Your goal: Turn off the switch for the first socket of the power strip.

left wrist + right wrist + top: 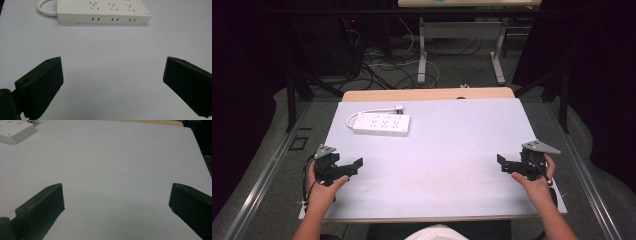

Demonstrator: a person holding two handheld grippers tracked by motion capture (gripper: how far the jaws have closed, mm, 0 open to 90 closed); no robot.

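A white power strip (pixel 381 124) with its short white cord lies flat on the pale sheet at the back left. In the left gripper view the power strip (pixel 102 12) sits straight ahead, well beyond the jaws. My left gripper (pixel 353 166) rests low at the front left of the table, its jaws spread wide with nothing between them (pixel 112 85). At the front right my right gripper (pixel 503 164) is held the same way, jaws wide apart over bare sheet (pixel 116 207). A corner of the power strip (pixel 15 130) shows at the top left of the right gripper view.
The pale sheet (pixel 447 145) covers a wooden table (pixel 427 94) whose far edge shows behind it. Beyond lie the floor with tangled cables (pixel 387 65) and the metal legs of another table (pixel 422 50). Dark drapes flank both sides.
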